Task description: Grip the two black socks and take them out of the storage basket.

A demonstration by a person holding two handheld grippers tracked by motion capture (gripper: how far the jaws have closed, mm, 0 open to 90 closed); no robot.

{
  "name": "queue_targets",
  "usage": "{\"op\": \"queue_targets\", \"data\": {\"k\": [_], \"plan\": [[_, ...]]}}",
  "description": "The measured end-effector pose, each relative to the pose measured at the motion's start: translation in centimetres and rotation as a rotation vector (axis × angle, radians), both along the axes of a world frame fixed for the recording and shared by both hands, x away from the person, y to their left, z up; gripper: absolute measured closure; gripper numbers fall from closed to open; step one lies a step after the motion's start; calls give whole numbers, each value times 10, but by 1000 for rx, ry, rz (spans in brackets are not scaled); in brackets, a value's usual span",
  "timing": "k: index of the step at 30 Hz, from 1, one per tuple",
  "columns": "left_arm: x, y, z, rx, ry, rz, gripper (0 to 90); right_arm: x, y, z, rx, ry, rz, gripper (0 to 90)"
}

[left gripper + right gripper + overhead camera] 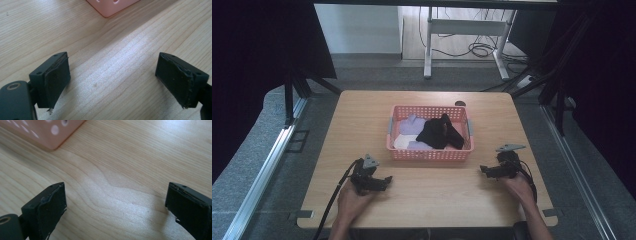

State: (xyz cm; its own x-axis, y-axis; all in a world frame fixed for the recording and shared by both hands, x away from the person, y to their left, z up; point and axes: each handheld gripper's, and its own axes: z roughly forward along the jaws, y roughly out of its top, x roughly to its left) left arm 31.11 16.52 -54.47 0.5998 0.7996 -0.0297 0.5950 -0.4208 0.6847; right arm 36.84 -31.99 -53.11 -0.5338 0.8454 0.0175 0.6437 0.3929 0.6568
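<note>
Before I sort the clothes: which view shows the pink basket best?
The high view: the whole pink basket with its clothes shows. The left gripper view and right gripper view each catch just one corner.

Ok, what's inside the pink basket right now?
The basket holds a black garment lying over lilac and white cloths. Whatever lies under the black garment is covered.

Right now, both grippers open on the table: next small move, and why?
Probably lift the right gripper toward the basket and the black cloth on top. Both grippers rest on the table near it, jaws apart and holding nothing; the left gripper looks no closer.
</note>
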Motion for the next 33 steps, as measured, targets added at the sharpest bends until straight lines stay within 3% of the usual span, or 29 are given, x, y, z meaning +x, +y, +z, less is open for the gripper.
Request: {"op": "queue_targets", "data": {"k": [8, 14, 20, 22, 33], "plan": [[0, 0, 0, -1, 0, 0, 122, -1, 1, 15, 42, -3, -3, 76], [0, 0, 0, -1, 0, 0, 122, 1, 6, 26, 25, 3, 20, 99], [0, 0, 0, 0, 0, -1, 122, 2, 8, 42, 53, -31, 3, 126], [0, 0, 0, -1, 0, -1, 122, 3, 9, 47, 76, -26, 8, 136], [0, 0, 0, 1, 1, -3, 121, 16, 14, 77, 77, -6, 59, 139]]}}
